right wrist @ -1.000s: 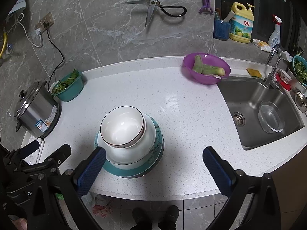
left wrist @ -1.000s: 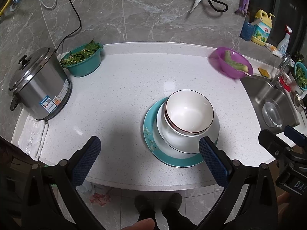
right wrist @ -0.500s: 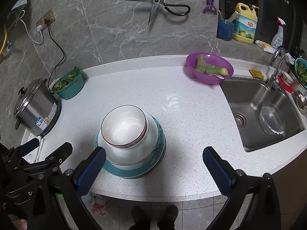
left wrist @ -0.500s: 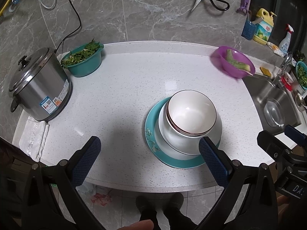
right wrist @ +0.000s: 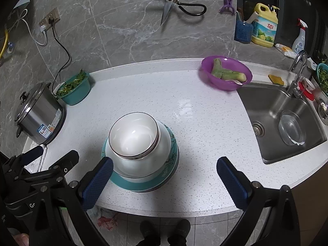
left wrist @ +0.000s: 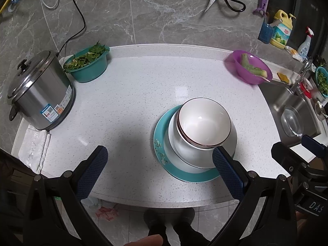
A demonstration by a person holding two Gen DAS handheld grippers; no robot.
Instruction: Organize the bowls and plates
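Looks nearly finished: white bowls [left wrist: 204, 126] nested on a white plate [left wrist: 231, 143] atop the teal plate [left wrist: 162, 143], near the counter's [left wrist: 133, 94] front edge. Left gripper [left wrist: 160, 171] and right gripper [right wrist: 164, 181] spread wide, holding nothing (nothing loose visible elsewhere).

This is a home kitchen: a white speckled table [right wrist: 184, 106] meets a steel sink [right wrist: 272, 110] with a tap [right wrist: 297, 71], a rice cooker [left wrist: 39, 90] is plugged into a grey marble-tiled wall, and scissors [right wrist: 174, 2] and dish soap [right wrist: 264, 26] are kept there.
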